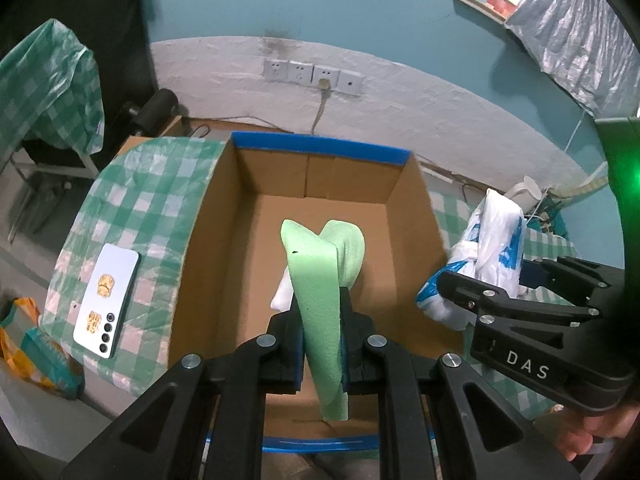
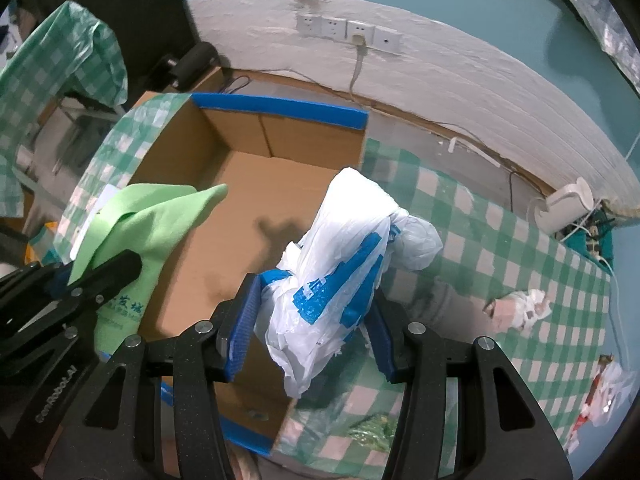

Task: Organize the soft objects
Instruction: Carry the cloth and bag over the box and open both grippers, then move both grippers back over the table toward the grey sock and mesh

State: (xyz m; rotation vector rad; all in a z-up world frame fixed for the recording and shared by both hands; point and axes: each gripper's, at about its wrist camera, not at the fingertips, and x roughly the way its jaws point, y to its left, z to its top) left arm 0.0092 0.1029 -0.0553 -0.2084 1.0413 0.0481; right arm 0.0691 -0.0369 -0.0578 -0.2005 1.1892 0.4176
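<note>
- A checked green-and-white tablecloth (image 2: 480,240) covers the table, and an open cardboard box (image 1: 224,216) with blue-taped rims sits on it against a white-brick wall; its floor looks bare.
- The left gripper (image 1: 322,340) hangs over the box interior, its jaws clamped tight on a folded green cloth (image 1: 320,288) that stands up and drapes between the pads.
- The right gripper (image 2: 316,320) holds a bunched white-and-blue plastic bag (image 2: 340,272) in half-closed jaws, the blue pads pressing its sides; it hovers above the box's right wall, partly over the tablecloth.
- The step in hand appears to be the drop: both soft items are carried and poised at the box. The next move likely calls for the right gripper to come fully inside the rim, then both jaws to part so the items fall clear.
- The two grippers are close together and could crowd each other; the bag may snag on the box wall.
- A white phone (image 1: 106,300) lies left of the box; crumpled wrappers (image 2: 520,308) are scattered to the right, well apart, possibly still to gather.
</note>
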